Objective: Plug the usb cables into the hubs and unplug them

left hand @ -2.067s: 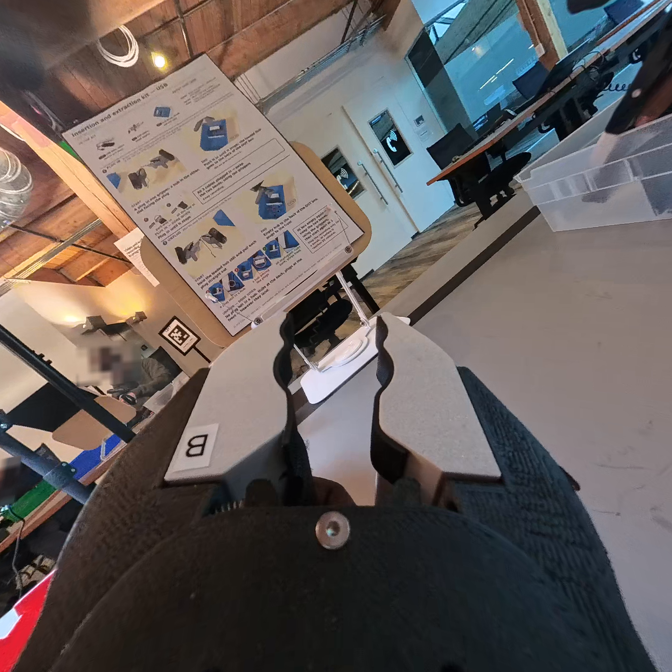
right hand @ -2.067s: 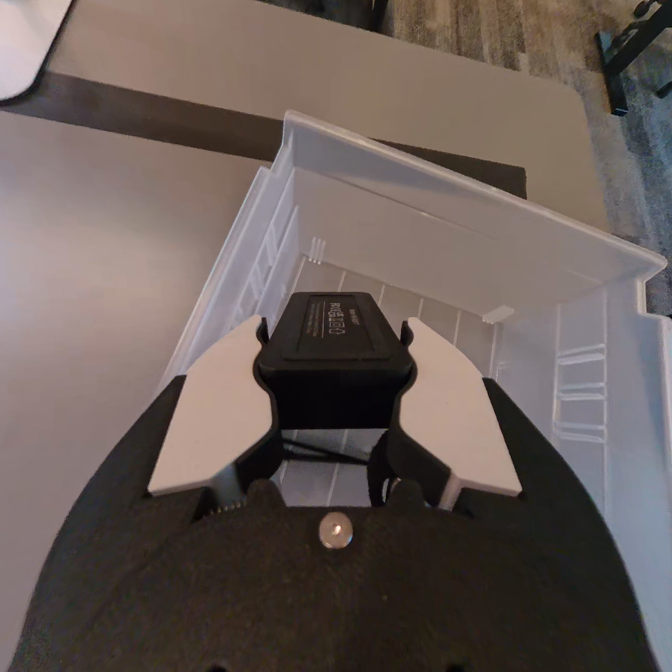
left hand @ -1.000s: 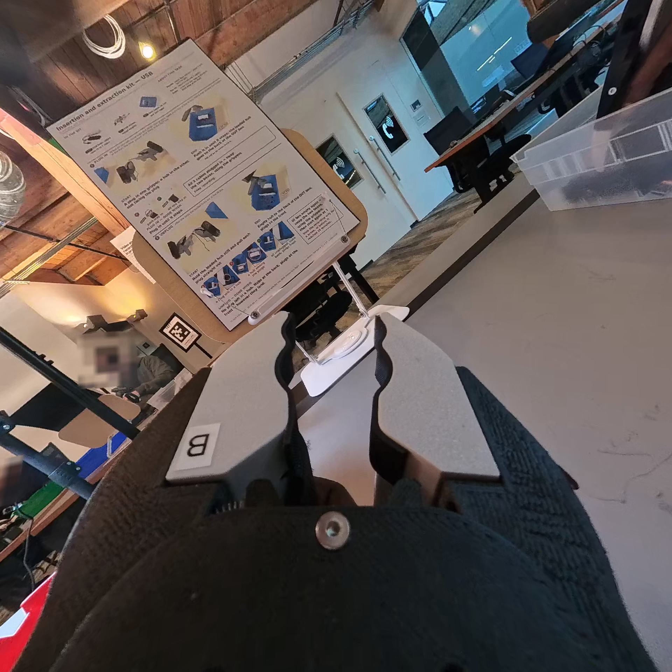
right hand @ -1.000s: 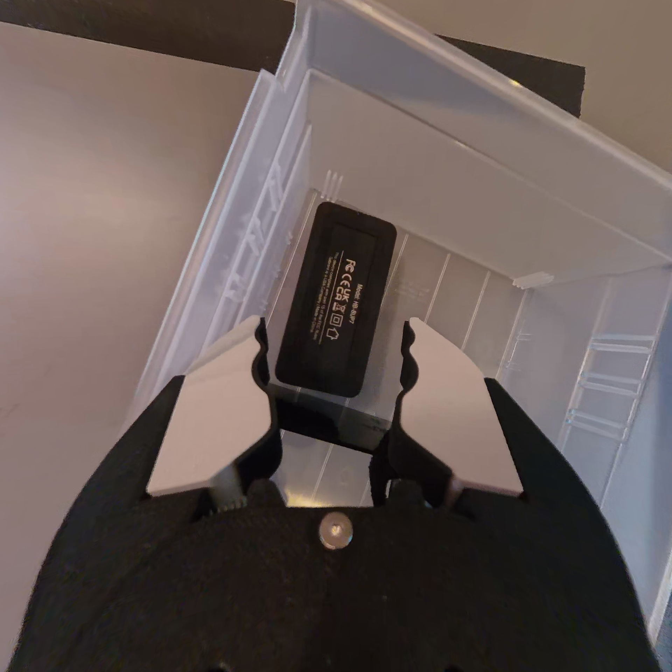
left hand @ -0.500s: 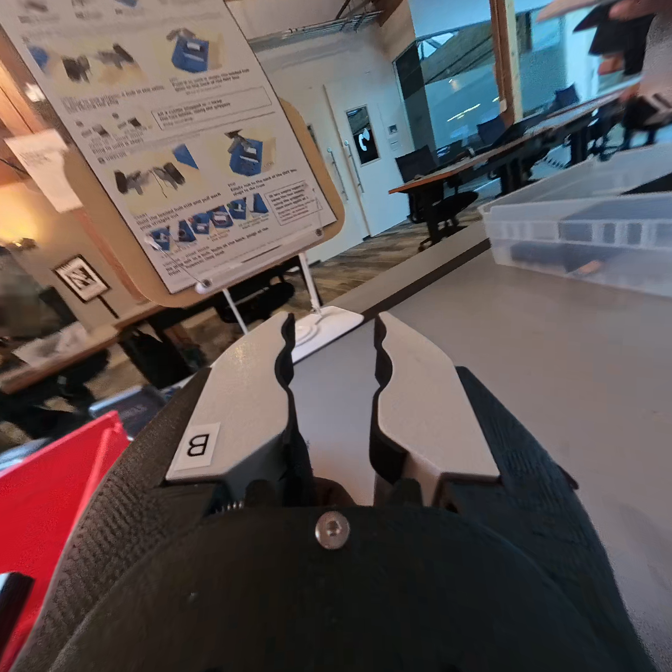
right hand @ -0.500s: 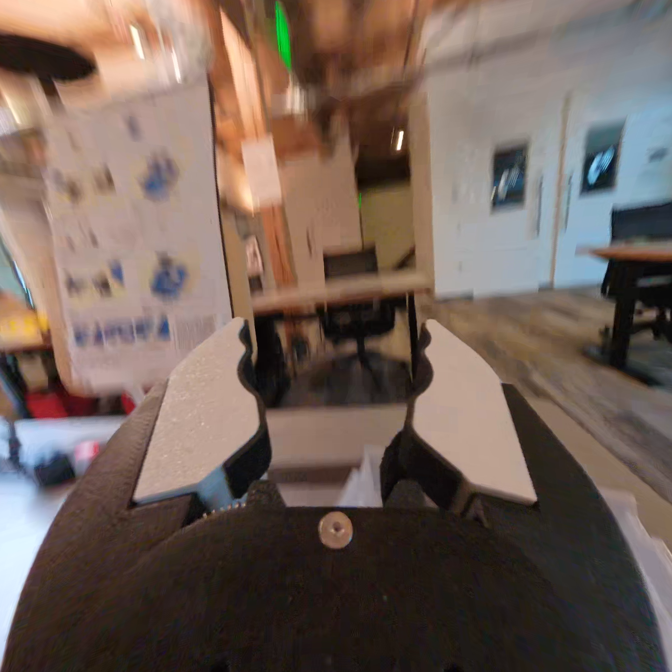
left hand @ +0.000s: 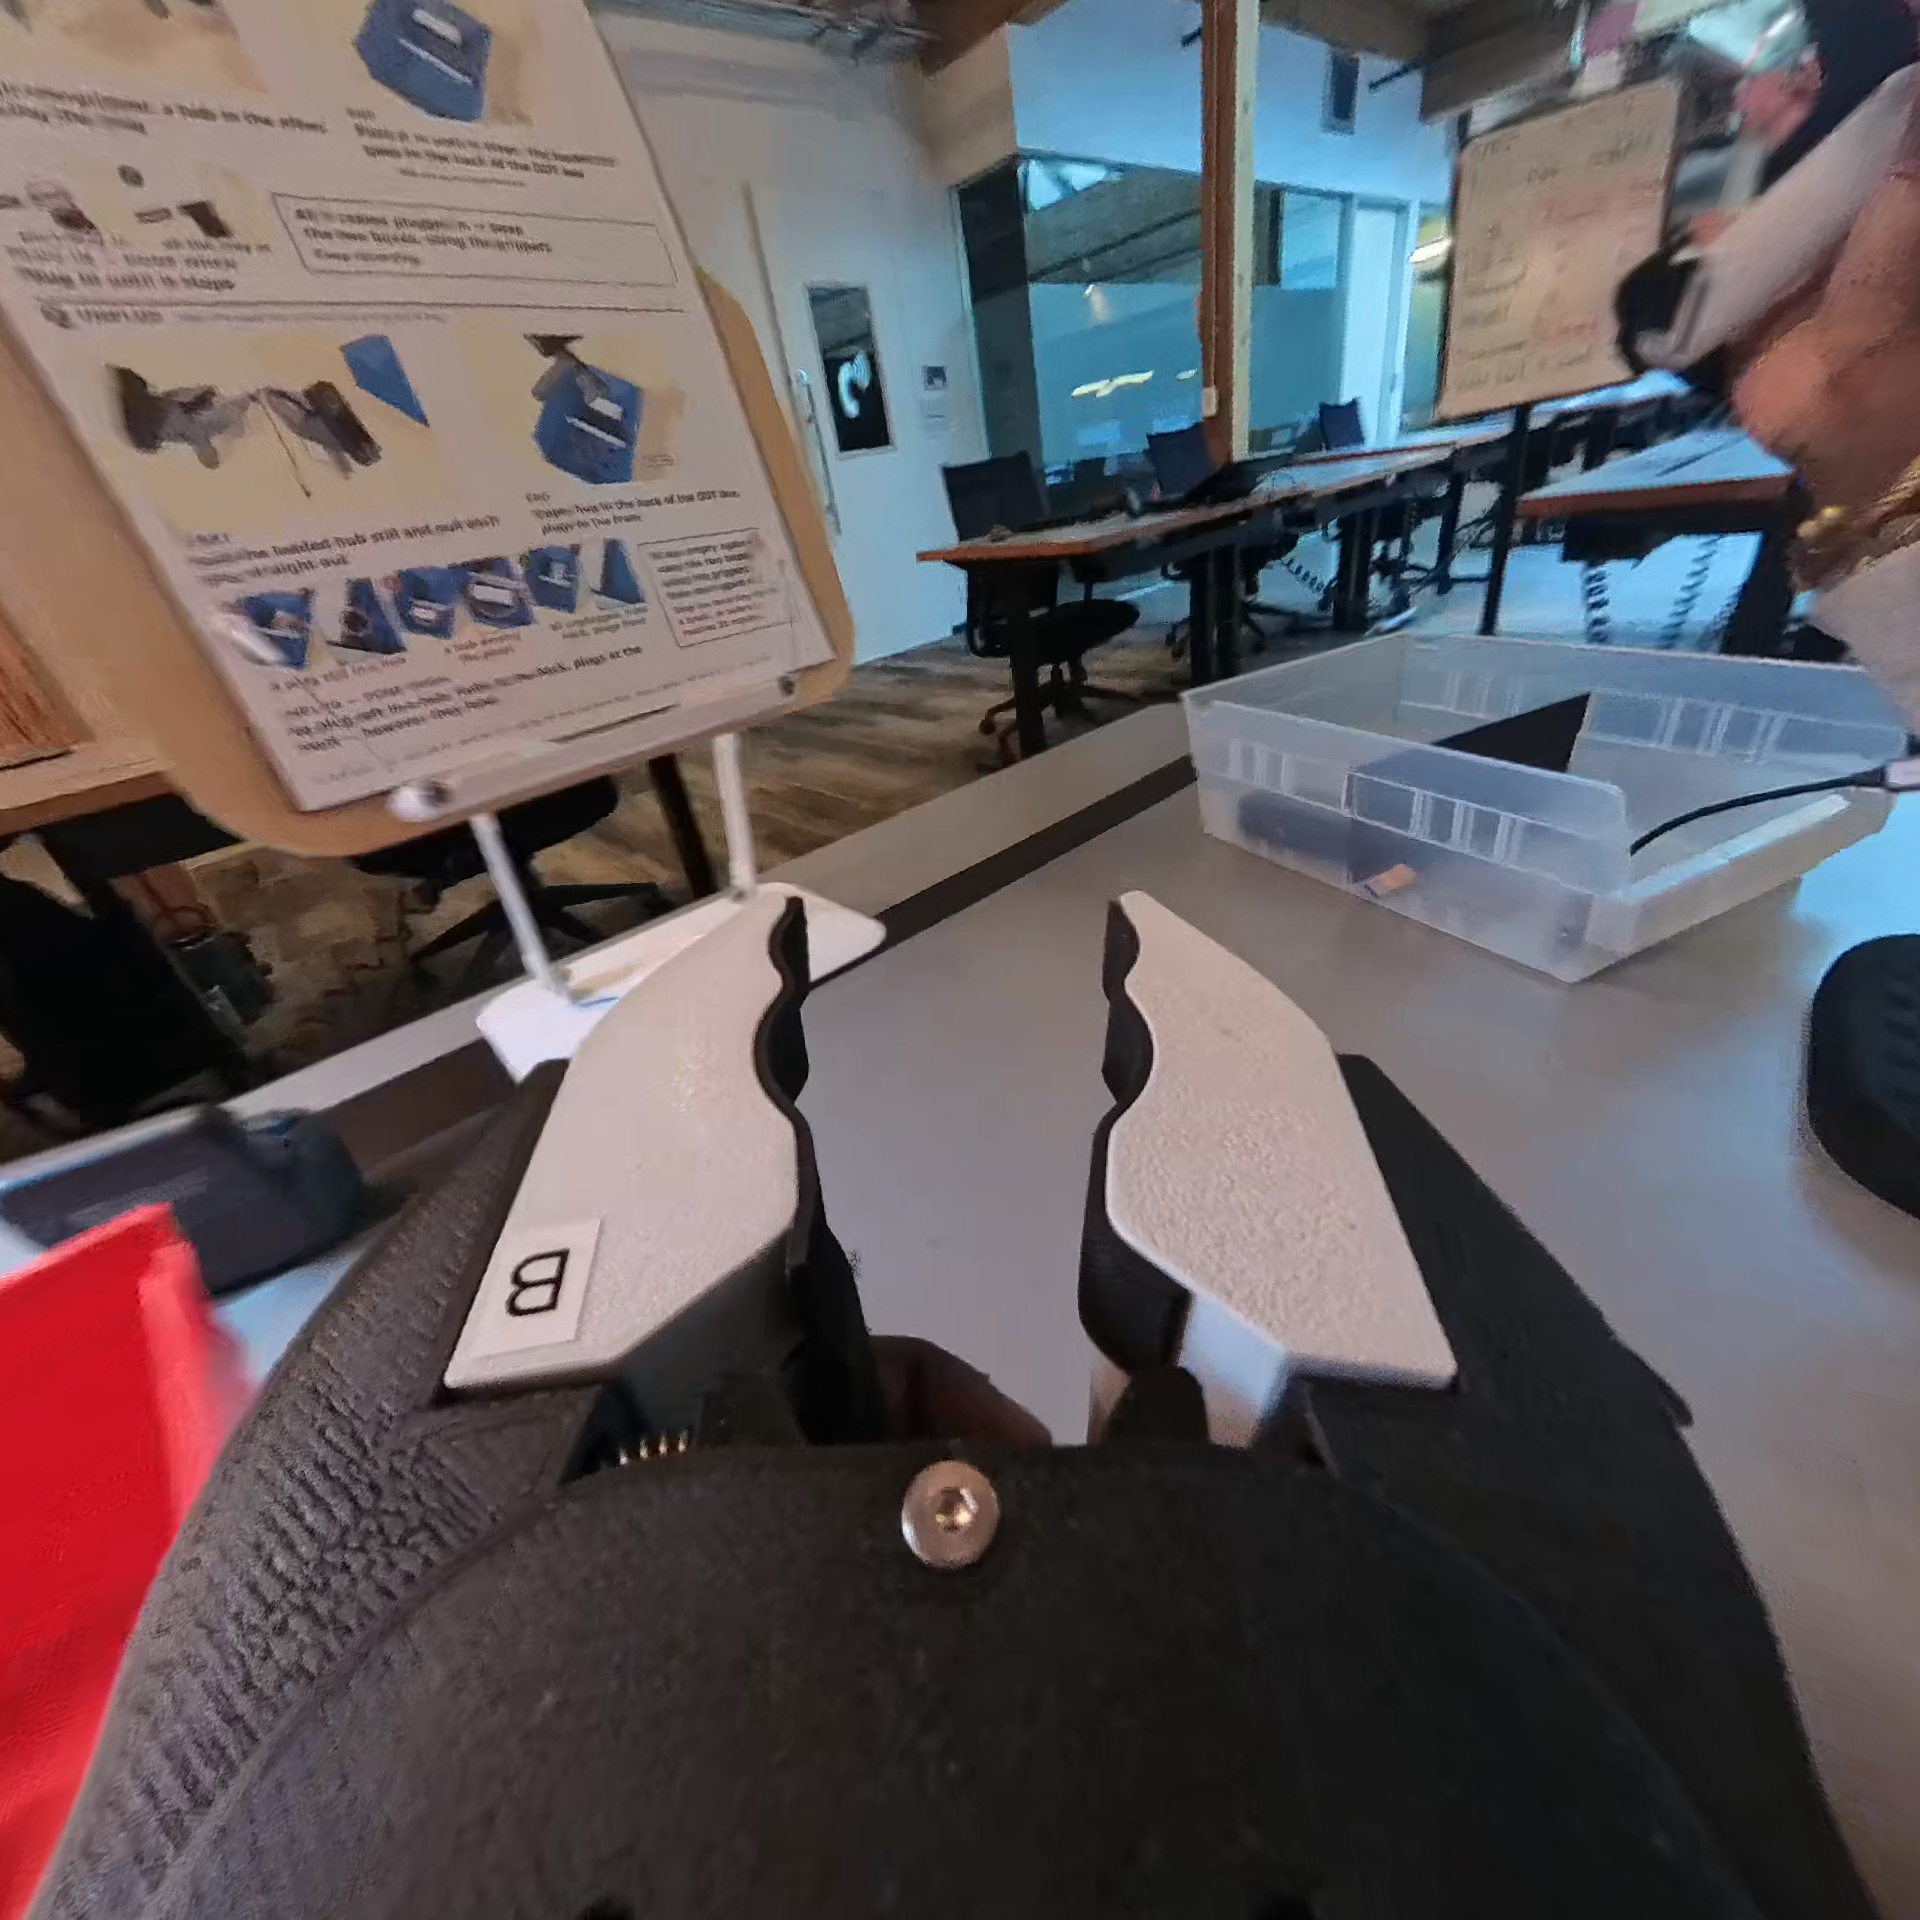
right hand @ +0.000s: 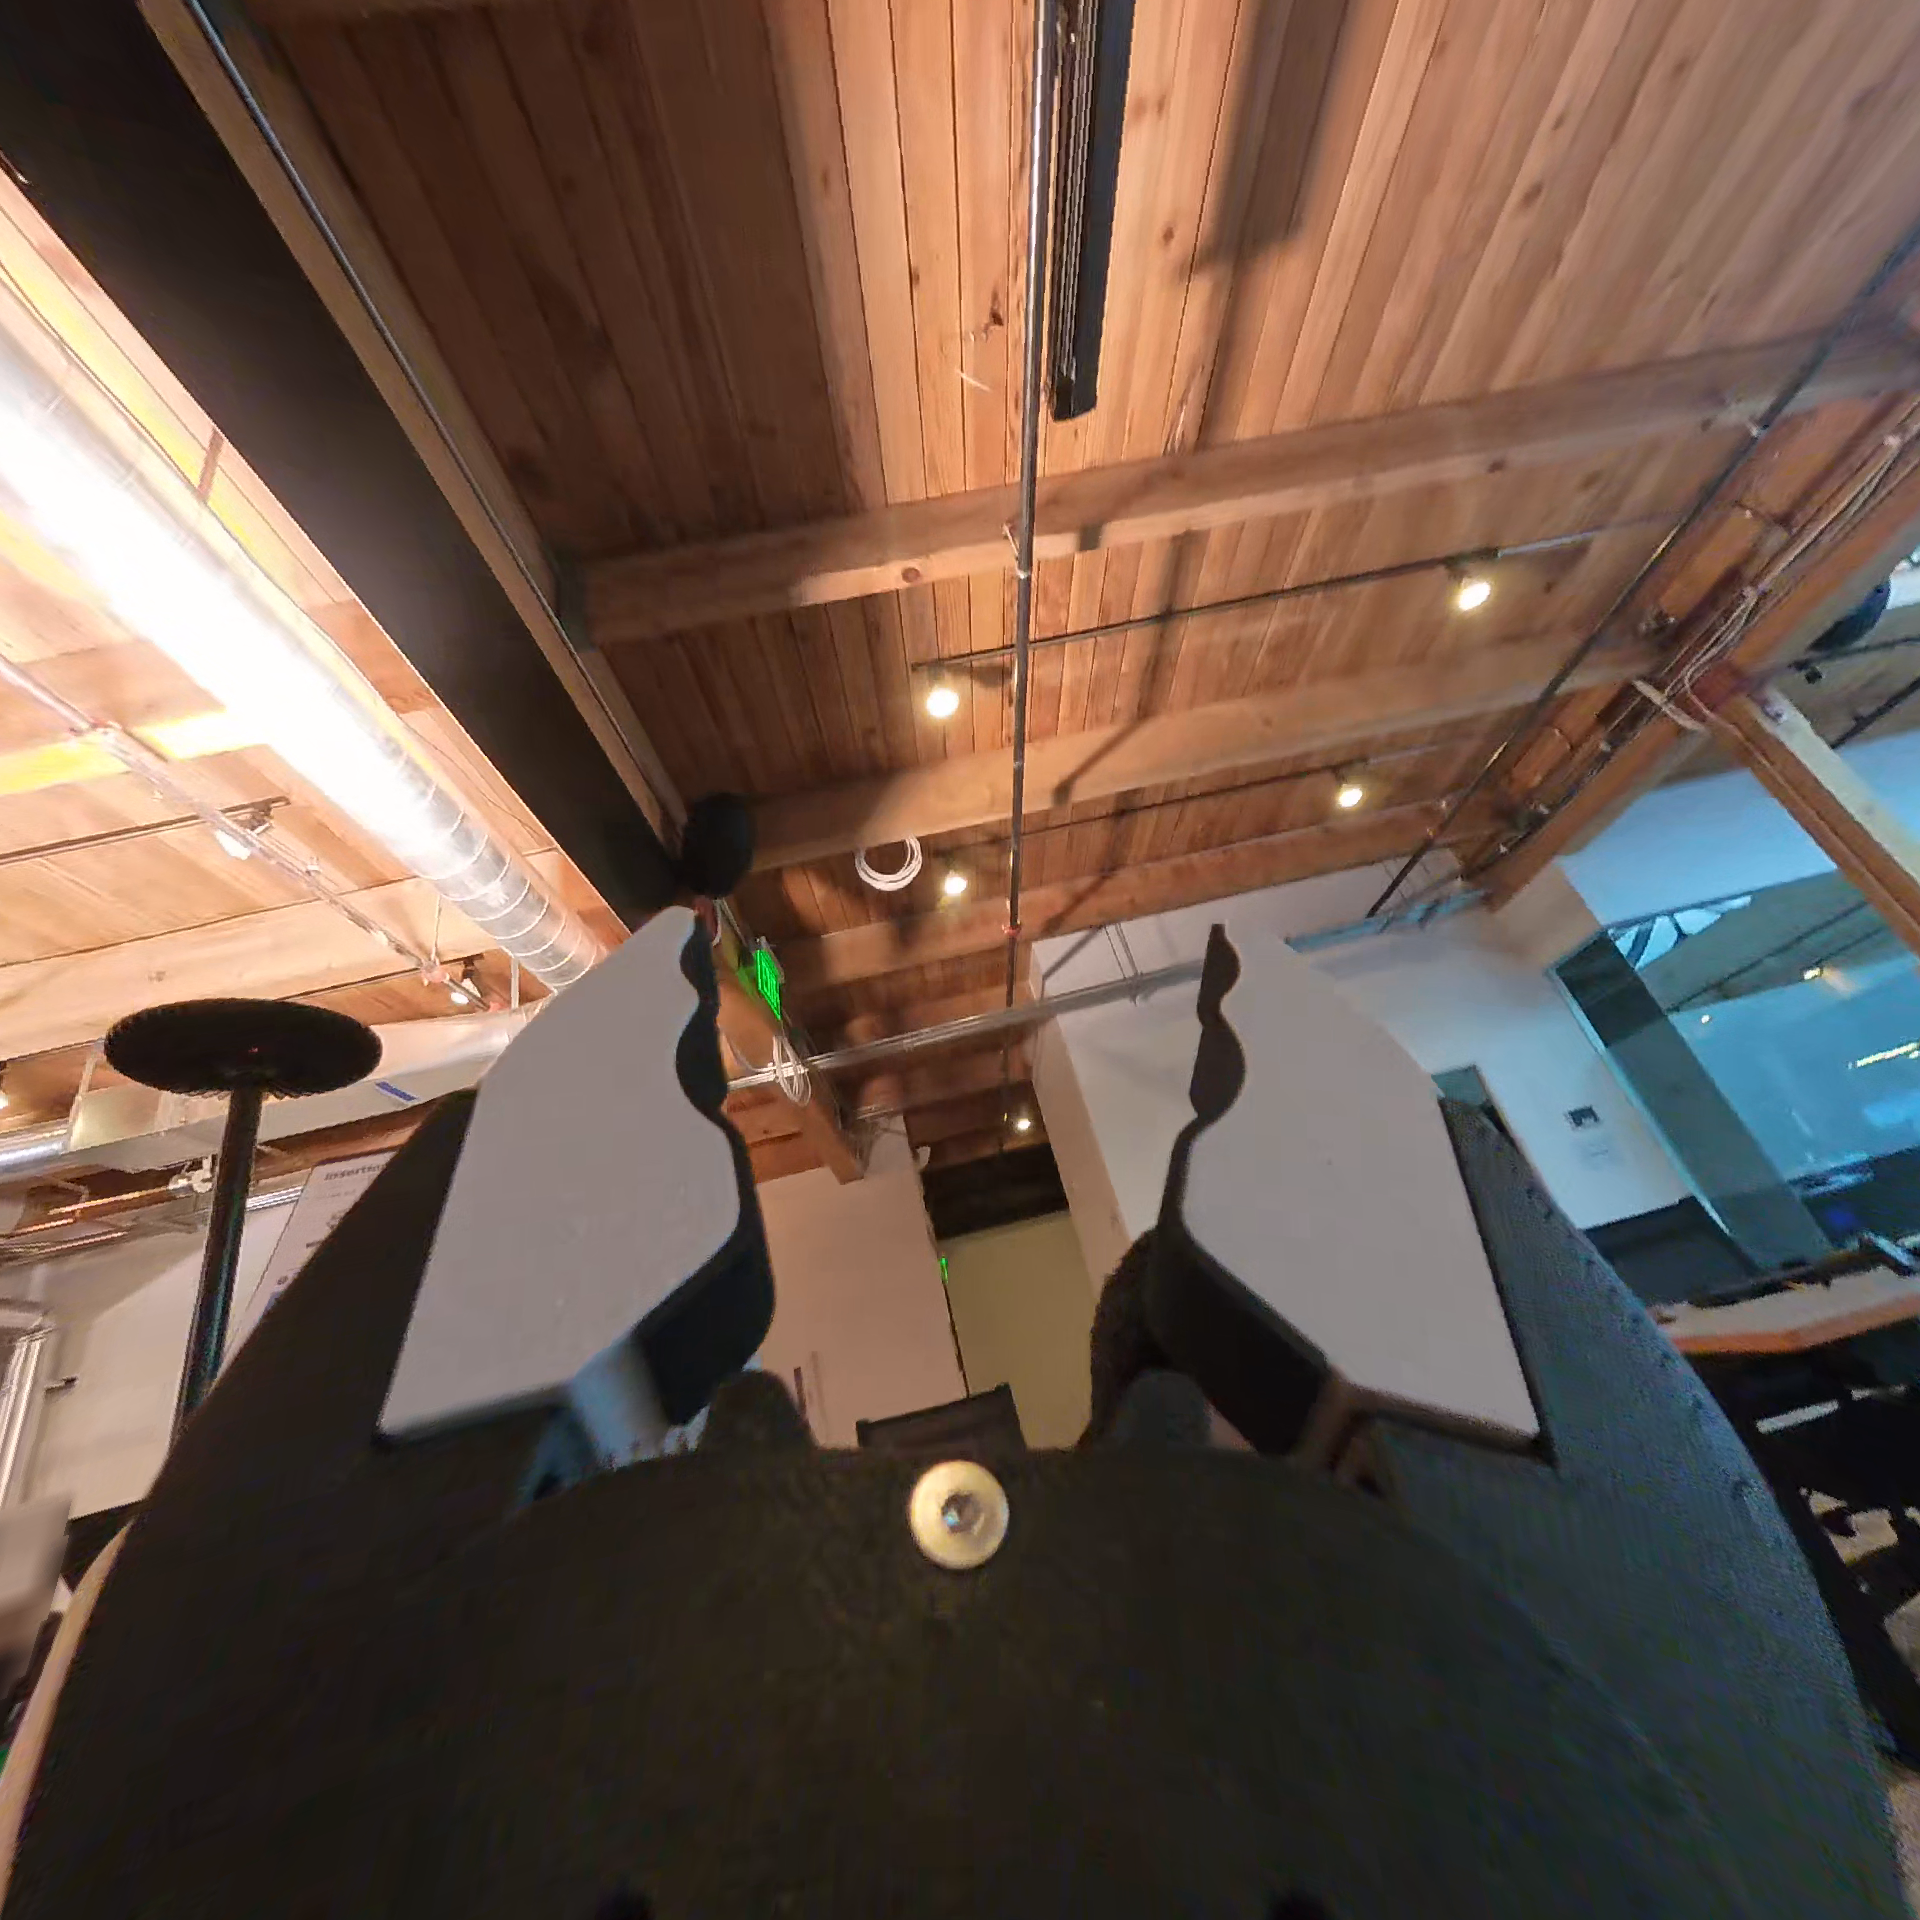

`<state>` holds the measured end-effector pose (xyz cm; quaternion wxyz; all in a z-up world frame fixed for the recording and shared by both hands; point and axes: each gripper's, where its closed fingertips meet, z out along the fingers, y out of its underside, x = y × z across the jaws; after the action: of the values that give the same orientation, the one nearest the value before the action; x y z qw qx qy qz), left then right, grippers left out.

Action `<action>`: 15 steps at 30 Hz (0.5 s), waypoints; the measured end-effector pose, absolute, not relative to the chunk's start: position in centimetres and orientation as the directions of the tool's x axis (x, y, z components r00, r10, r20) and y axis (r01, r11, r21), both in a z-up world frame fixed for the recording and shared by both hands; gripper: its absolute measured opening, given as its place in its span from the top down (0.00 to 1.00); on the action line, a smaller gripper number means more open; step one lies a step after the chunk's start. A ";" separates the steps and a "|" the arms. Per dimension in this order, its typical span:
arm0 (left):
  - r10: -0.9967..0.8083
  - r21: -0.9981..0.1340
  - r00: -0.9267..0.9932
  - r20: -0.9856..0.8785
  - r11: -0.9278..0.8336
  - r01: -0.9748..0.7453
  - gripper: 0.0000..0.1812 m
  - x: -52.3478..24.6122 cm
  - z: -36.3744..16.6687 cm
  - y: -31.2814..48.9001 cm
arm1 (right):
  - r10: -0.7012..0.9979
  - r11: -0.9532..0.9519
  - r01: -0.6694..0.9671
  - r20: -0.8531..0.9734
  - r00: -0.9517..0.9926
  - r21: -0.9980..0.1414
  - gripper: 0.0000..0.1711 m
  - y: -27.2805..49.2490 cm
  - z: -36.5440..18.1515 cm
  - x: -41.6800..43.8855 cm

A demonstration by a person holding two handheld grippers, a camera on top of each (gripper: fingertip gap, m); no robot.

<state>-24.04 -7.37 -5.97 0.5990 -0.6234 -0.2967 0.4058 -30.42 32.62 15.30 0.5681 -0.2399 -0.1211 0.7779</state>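
Both of my grippers are empty. Left gripper (left hand: 951,935) has its fingers spread apart over the bare grey surface (left hand: 1403,1091), nothing between them. Right gripper (right hand: 956,956) also has its fingers released and wide, pointed up at the wooden ceiling (right hand: 831,364), so its view shows none of the task's things.

Task things sit in the clear plastic bin (left hand: 1558,894), at the far right of the surface near its back edge, seen only in the left wrist view. Through the bin's front wall I make out a dark oblong piece (left hand: 1288,826), probably a hub, low in the left compartment. A thin black cable (left hand: 1745,805) arcs over the bin's right rim; its end runs out of view. A small orange-tipped bit beside the dark piece is too small to name.

Handling, my judgement: the hub is light, rigid, smooth plastic, so it may slide or twist; grip across its narrow sides near the middle. The cable is limp, so take it by the stiff plug housing, not the cord, and keep the plug square to the port.

An instruction board on a stand (left hand: 416,416) stands at the back left edge, a red object (left hand: 83,1507) at near left.
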 end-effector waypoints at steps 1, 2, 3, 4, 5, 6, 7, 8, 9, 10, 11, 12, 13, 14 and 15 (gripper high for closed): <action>0.870 -0.988 0.470 -0.151 -0.118 -0.100 0.69 -23.9 -4.9 -8.8 | 0.944 -0.317 -0.835 -0.232 -0.234 -0.449 0.48 32.8 15.5 -29.9; 0.889 -0.990 0.436 -0.140 -0.117 -0.080 0.69 -23.9 -3.7 -10.7 | 0.946 -0.310 -0.846 -0.230 -0.229 -0.433 0.48 33.0 15.7 -29.4; 0.907 -0.992 0.402 -0.123 -0.114 -0.045 0.69 -24.0 -2.8 -12.8 | 0.947 -0.306 -0.856 -0.228 -0.228 -0.417 0.50 33.2 15.9 -28.8; 0.921 -0.993 0.376 -0.107 -0.120 0.013 0.69 -24.1 -2.3 -15.1 | 0.947 -0.306 -0.863 -0.226 -0.230 -0.401 0.52 33.4 16.1 -28.4; 0.928 -0.987 0.360 -0.091 -0.133 0.092 0.69 -24.3 -2.4 -17.4 | 0.946 -0.306 -0.870 -0.227 -0.232 -0.387 0.53 33.6 16.2 -27.9; 0.936 -0.972 0.346 -0.070 -0.143 0.189 0.68 -24.7 -2.8 -19.7 | 0.945 -0.306 -0.875 -0.233 -0.230 -0.374 0.53 33.8 16.2 -27.6; 0.941 -0.943 0.335 -0.044 -0.150 0.298 0.67 -25.1 -3.7 -21.9 | 0.943 -0.305 -0.881 -0.241 -0.227 -0.362 0.53 34.1 16.3 -27.3; 0.945 -0.895 0.326 -0.021 -0.163 0.415 0.67 -25.4 -5.1 -24.0 | 0.942 -0.306 -0.885 -0.246 -0.228 -0.351 0.54 34.4 16.3 -27.0; 0.952 -0.822 0.306 -0.014 -0.186 0.539 0.64 -25.7 -6.9 -26.2 | 0.941 -0.309 -0.888 -0.247 -0.233 -0.340 0.54 34.5 16.4 -26.7; 0.960 -0.732 0.279 -0.022 -0.205 0.650 0.64 -25.8 -8.9 -28.3 | 0.940 -0.311 -0.891 -0.247 -0.236 -0.332 0.54 34.6 16.5 -26.5; 0.966 -0.643 0.254 -0.036 -0.217 0.734 0.64 -25.9 -10.8 -30.2 | 0.941 -0.307 -0.894 -0.246 -0.234 -0.326 0.55 34.6 16.5 -26.3; 0.971 -0.563 0.235 -0.045 -0.219 0.797 0.64 -25.9 -12.7 -31.6 | 0.943 -0.299 -0.898 -0.243 -0.226 -0.324 0.55 34.7 16.5 -26.1; 0.973 -0.483 0.227 -0.046 -0.221 0.847 0.65 -25.8 -14.5 -32.7 | 0.947 -0.286 -0.901 -0.238 -0.215 -0.325 0.55 34.6 16.6 -26.1; 0.975 -0.408 0.216 -0.054 -0.219 0.886 0.65 -25.7 -16.1 -33.7 | 0.952 -0.271 -0.905 -0.232 -0.201 -0.329 0.55 34.6 16.6 -26.0; 0.977 -0.346 0.203 -0.068 -0.214 0.914 0.63 -25.6 -17.5 -34.6 | 0.956 -0.257 -0.907 -0.225 -0.189 -0.334 0.56 34.6 16.6 -26.0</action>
<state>-25.55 -34.58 -17.52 0.1152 -0.7671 -0.6161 0.1371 -26.04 34.56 16.57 0.6061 -0.1958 -0.0626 0.7684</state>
